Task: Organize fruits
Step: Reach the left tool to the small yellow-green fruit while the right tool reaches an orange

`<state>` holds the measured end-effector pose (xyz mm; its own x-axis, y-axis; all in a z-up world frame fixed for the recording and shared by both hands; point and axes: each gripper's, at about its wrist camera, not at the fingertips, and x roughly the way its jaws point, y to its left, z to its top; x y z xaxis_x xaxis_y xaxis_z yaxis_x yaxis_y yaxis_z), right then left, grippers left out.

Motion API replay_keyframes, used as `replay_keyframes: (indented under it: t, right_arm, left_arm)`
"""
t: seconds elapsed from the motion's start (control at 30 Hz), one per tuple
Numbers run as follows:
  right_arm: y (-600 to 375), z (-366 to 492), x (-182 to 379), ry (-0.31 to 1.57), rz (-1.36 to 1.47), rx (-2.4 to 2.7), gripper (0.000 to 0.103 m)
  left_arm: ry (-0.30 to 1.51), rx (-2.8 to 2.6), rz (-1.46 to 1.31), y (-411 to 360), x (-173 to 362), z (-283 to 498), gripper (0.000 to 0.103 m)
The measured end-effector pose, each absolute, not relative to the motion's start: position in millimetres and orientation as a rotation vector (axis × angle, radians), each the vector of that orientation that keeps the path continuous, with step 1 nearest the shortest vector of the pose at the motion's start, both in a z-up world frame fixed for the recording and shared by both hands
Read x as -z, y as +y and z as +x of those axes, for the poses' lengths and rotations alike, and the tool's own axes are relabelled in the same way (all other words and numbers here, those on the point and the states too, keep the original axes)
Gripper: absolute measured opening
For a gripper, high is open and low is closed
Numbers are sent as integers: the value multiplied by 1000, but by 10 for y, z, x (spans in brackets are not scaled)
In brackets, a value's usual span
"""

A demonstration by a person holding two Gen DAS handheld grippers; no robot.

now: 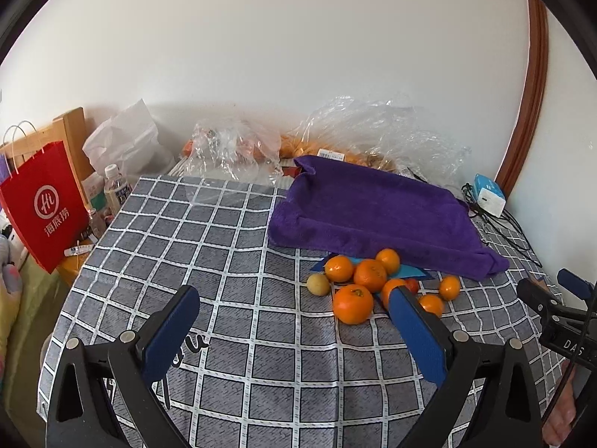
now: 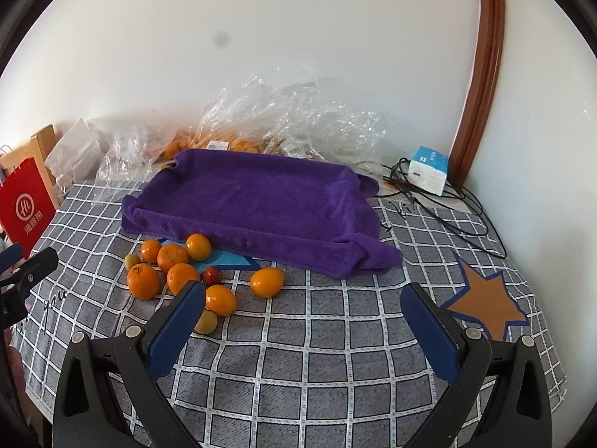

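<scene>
bright, even daylight; sharp focus (fisheye-warped, dark corners).

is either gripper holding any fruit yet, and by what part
Nothing is held. The left gripper and right gripper are both open above the tablecloth; the oranges lie loose on it.

Black frames — blue-padded fingers (image 2: 175,330)

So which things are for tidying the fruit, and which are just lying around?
For the job: the oranges, small red fruit, yellow fruits, purple towel tray, both open grippers.

Lying about: red bag, plastic bags, white box, cables.
</scene>
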<state>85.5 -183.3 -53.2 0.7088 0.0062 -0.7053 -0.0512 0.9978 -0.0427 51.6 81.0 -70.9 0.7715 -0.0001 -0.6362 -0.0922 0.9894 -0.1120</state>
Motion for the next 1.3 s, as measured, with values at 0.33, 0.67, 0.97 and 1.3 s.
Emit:
replay_keyframes:
  t: [0.33,0.67,0.97,1.3]
  right_arm:
    - [-1814,1247,984,871,17,-47,94]
    - [-1749,1493,1361,940,31,-49,79]
    - [-1613,1712,1474,953,13,-80,71]
    - [-1517,1899,1611,990,44,-133,55]
  left_arm:
    - [767,-31,-102,945,1112,856,97]
    - [820,22,-74,941,1300,1132,89]
    - [837,54,-92,960,1421,1187,89]
    - [893,20,-178,1182,1564,1219,89]
